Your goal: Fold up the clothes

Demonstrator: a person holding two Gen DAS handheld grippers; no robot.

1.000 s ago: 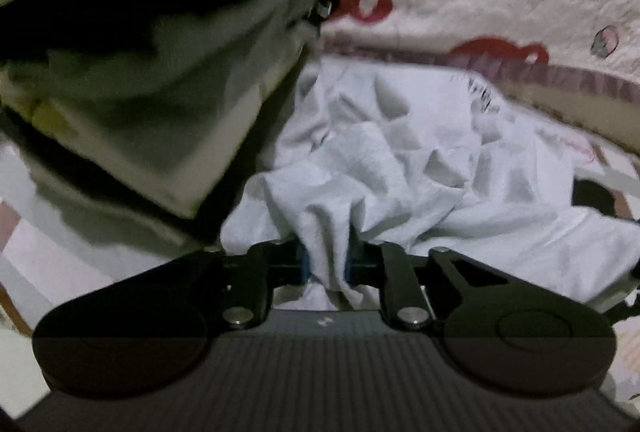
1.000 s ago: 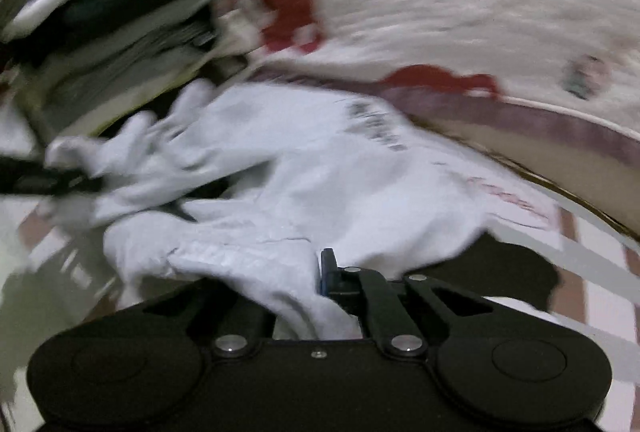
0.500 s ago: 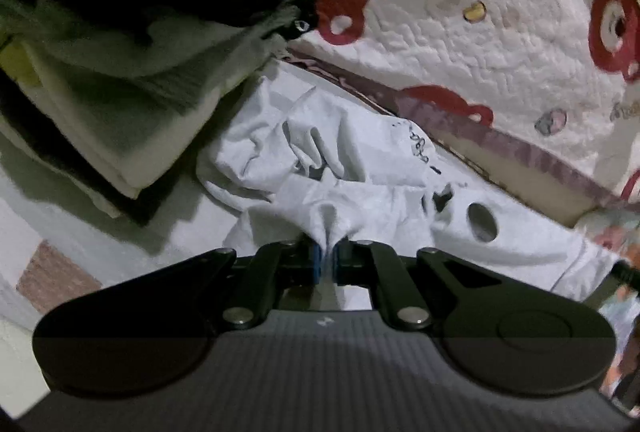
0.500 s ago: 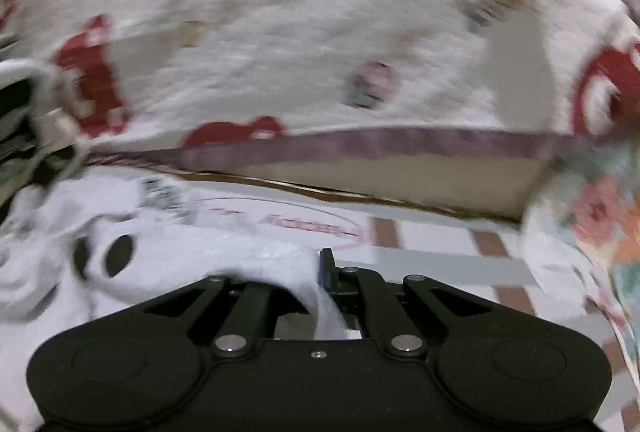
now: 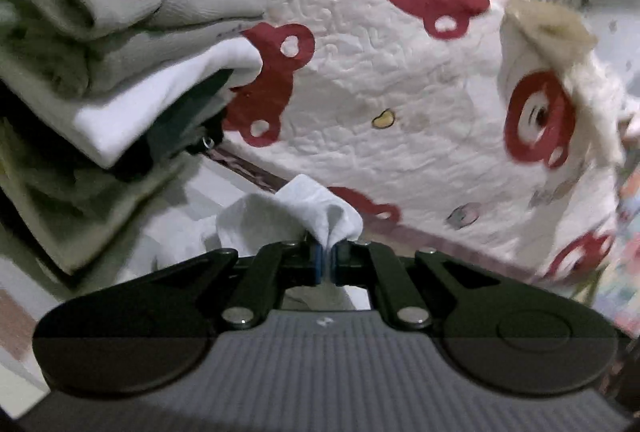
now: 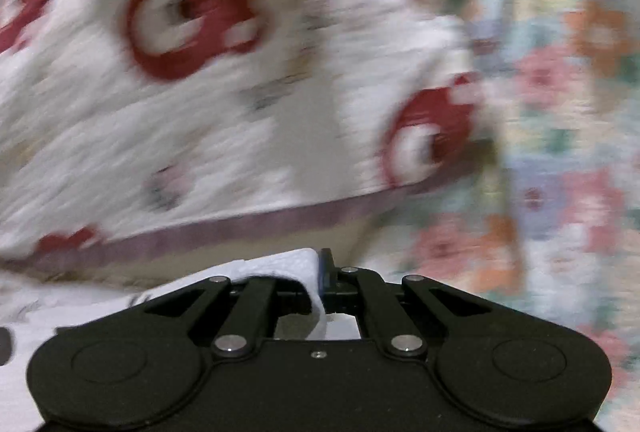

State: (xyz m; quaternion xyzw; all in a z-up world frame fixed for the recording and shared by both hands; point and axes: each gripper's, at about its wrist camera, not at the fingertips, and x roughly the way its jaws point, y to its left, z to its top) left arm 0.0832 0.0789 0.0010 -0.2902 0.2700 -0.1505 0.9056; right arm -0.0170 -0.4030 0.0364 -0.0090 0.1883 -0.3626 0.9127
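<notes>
A white garment point(image 5: 288, 210) with dark print is pinched at two places. My left gripper point(image 5: 329, 260) is shut on a bunched fold of it, lifted off the bed; the cloth pokes up above the blue pads. In the right wrist view, which is motion-blurred, my right gripper point(image 6: 318, 274) is shut on another edge of the white garment point(image 6: 276, 266), and the rest trails off to the lower left. Most of the garment hangs hidden below both grippers.
A tall stack of folded clothes point(image 5: 92, 72) stands close on the left. A white quilt with red bear shapes point(image 5: 400, 92) rises behind, with a purple hem point(image 6: 224, 232). A floral cloth point(image 6: 560, 112) lies to the right. The bed sheet point(image 5: 18, 304) has brown stripes.
Both grippers have risen with the white garment, pulling it off the bed. The right one swung far to the right, away from the stack. The left jaws tightened on their fold.
</notes>
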